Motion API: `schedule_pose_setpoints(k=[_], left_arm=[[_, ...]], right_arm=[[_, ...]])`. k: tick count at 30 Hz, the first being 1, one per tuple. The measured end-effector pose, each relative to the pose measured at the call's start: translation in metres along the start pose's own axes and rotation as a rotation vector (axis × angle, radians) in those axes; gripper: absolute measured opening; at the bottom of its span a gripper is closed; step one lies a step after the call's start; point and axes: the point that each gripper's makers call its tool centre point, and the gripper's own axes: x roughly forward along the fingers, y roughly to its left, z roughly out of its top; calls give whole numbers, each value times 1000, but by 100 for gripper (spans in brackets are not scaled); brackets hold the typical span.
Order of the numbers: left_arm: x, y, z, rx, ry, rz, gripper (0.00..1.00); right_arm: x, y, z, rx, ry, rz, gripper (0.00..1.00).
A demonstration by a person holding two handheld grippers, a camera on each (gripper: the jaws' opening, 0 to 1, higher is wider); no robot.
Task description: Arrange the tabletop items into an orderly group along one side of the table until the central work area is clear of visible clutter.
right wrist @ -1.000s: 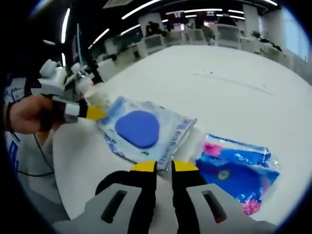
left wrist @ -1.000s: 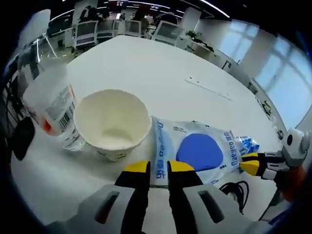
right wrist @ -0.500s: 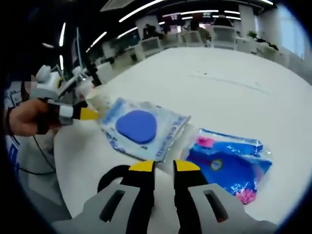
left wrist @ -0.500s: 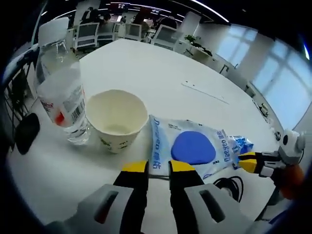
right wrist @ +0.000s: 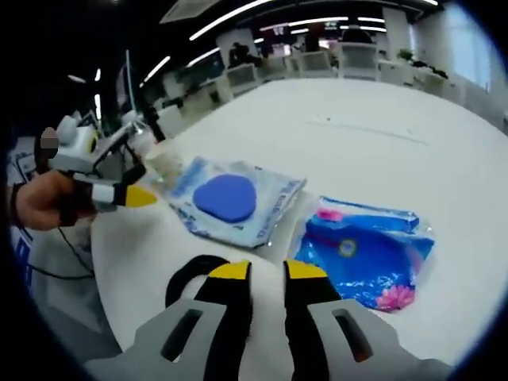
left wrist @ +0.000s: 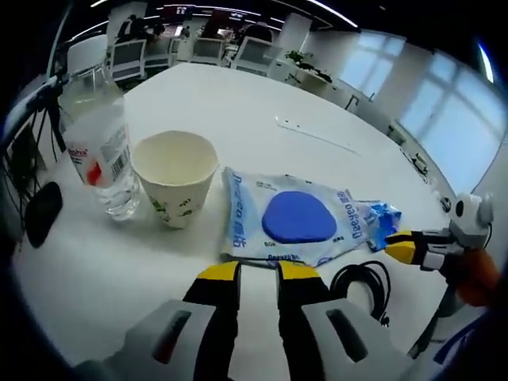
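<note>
A clear water bottle (left wrist: 99, 151), a paper cup (left wrist: 175, 186) and a white packet with a blue oval (left wrist: 294, 222) lie in a row along the near table edge. A blue packet with pink flowers (right wrist: 369, 250) lies beside the white packet (right wrist: 230, 198); its end (left wrist: 385, 222) peeks out in the left gripper view. My left gripper (left wrist: 258, 274) is shut and empty, just short of the white packet. My right gripper (right wrist: 268, 271) is shut and empty, in front of the gap between the two packets. Each gripper shows in the other's view (left wrist: 405, 246) (right wrist: 131, 197).
A black cable (left wrist: 361, 282) loops at the table edge near the packets, and is seen again as the cable (right wrist: 186, 278) by my right jaws. The white table (left wrist: 238, 103) stretches far beyond. Office chairs (left wrist: 127, 55) stand past its far edge. A hand (right wrist: 48, 202) holds the left gripper.
Both grippers have drawn back from the packets toward the table edge. The bottle, cup and packets have kept their places. Both jaws look unchanged.
</note>
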Motion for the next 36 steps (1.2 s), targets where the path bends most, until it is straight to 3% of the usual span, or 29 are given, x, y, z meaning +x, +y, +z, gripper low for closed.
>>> schedule_pose_setpoints(k=[9,27,33,36], left_arm=[[-6,-8,-13,16,18,-22,15],[-6,-23,-34,79,56,-63,13],[-1,-43,-46,79,83,-119,14],[1,-51,-51,90,95,-132,15]], right_arm=[[-6,-8,-8,37,-3,-29,12],[20,-12,-11,51,44,-7,8],[15,-7,-2,26,23,15,9],[9,-5,-7,13,27,24,11]])
